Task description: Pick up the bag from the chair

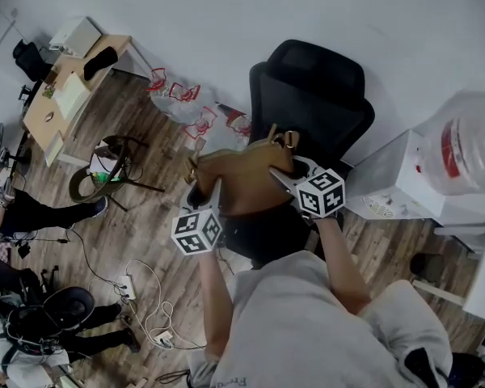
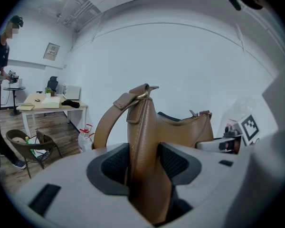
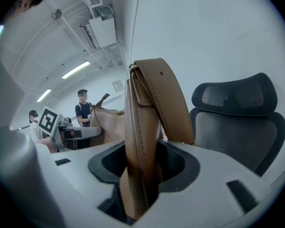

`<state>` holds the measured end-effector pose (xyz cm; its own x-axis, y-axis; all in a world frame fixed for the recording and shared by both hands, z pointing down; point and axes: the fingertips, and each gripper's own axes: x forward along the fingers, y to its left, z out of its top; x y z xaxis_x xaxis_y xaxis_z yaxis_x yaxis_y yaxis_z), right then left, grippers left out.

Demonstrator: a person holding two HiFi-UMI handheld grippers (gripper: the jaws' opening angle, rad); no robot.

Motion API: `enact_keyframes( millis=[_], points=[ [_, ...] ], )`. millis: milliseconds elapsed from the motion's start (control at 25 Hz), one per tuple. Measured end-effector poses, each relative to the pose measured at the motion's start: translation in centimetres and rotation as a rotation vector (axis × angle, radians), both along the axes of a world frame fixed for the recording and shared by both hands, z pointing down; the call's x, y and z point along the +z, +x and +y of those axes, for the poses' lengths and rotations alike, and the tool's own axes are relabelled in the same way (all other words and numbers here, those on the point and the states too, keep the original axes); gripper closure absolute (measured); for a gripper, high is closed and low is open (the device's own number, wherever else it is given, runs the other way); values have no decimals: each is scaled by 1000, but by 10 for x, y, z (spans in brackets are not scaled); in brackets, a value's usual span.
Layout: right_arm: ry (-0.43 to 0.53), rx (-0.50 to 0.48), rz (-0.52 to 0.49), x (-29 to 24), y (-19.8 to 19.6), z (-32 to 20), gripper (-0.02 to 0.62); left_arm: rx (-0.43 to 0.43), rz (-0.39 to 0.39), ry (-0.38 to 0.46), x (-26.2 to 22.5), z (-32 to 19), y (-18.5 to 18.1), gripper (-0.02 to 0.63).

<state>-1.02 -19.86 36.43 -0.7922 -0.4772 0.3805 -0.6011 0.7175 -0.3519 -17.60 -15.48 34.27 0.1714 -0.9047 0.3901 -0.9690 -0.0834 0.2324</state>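
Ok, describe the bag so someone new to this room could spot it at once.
Find the black office chair against the white wall. Just over its seat, gripped by the left tongs and the right tongs, is the bag. It is the only tan leather thing there, with a wide matching strap.

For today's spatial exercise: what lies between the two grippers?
The bag, clamped at its ends by the left gripper and right gripper; the head view shows it.

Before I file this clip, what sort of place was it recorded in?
Most likely an office or lab workroom: a black mesh office chair stands against the wall, a wooden desk carries papers, and a water dispenser with its bottle stands beside the chair.
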Motion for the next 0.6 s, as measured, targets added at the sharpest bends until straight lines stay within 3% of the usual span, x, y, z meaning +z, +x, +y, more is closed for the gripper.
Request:
enact_keyframes(
  millis=[600],
  points=[
    [-1, -5, 31, 11, 4, 9, 417, 13, -9, -22, 9, 7, 5, 408]
  ],
)
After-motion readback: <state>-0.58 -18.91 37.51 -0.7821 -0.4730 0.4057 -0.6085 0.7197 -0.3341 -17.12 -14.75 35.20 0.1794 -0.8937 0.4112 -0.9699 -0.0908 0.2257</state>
